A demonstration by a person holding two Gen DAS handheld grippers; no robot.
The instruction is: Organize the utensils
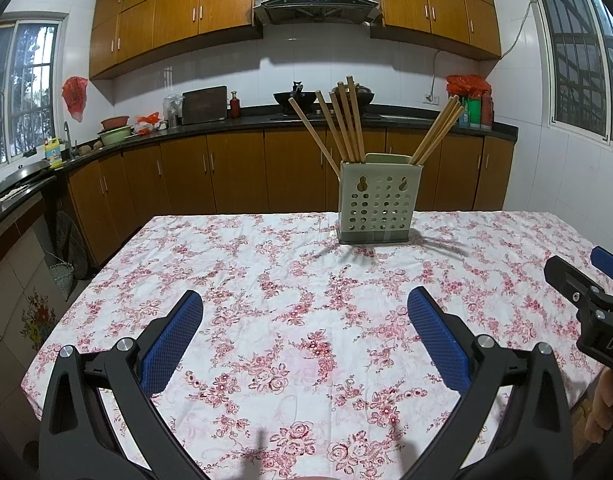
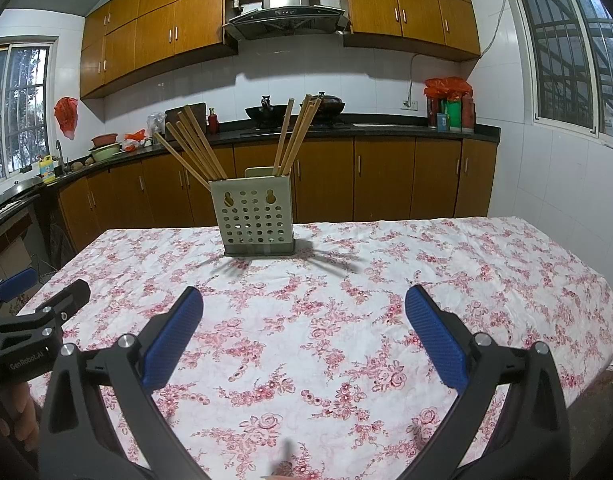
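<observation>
Kitchen table (image 1: 266, 264): bare cloth | chopsticks (image 1: 346, 120) all upright in holder (image 1: 376, 204) | left gripper (image 1: 304, 340), right gripper (image 2: 304, 336): both released, empty | task likely complete

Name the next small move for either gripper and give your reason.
Probably none beyond drawing both back: the job looks done. Every chopstick in view, a left bunch and a right bunch, stands in the perforated holder, and the floral tablecloth shows no loose utensil. The left gripper and right gripper are open and empty, short of the holder.
</observation>
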